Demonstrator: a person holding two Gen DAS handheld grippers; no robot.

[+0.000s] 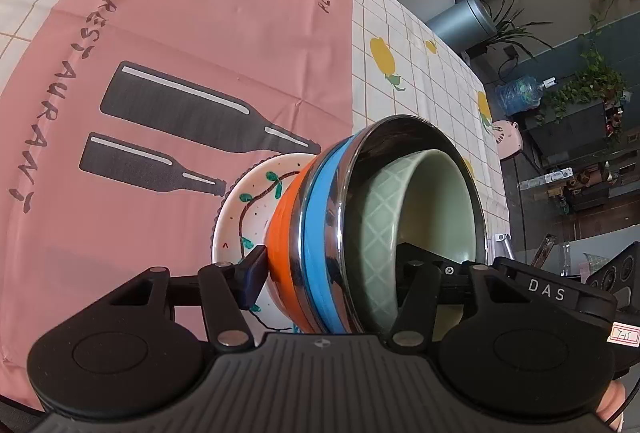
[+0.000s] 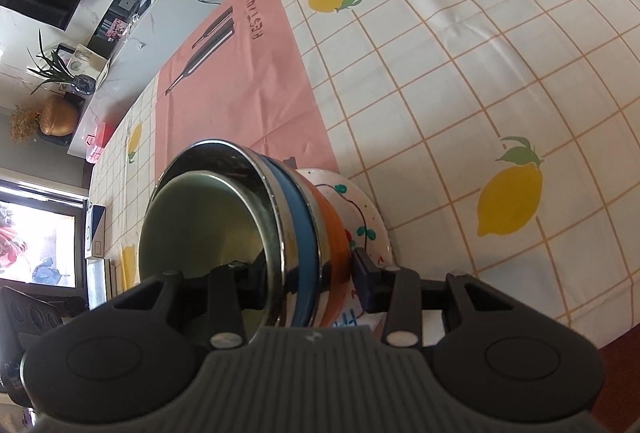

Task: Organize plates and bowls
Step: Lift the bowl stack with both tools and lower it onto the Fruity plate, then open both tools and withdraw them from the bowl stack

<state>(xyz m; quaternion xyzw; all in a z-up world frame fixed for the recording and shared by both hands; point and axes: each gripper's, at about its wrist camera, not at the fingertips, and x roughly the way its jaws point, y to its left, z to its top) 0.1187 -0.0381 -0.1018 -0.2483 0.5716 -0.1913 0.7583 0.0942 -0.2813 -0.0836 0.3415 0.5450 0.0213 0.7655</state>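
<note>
A: Stack sits dead centre in both wrist views, right between each gripper's fingers, over the plate.

B: Grip state?

A: Left gripper: one finger outside on the orange bowl, the other inside, past the green bowl; clamped across the nested walls. Right gripper: same on the opposite side, outer finger on orange, inner one down inside; clamped too.

B: Which hand is nearer?

A: Even, one on each side of the rim. Stack looks level; fisheye tilts it.

B: Looks?

A: Orange bowl at bottom, blue-banded steel bowl in it, pale green lattice bowl innermost. White plate with a painted vine, lying on the pink mat at its edge with the lemon cloth.

B: Touching the plate?

A: Can't tell; the base is hidden.
</note>
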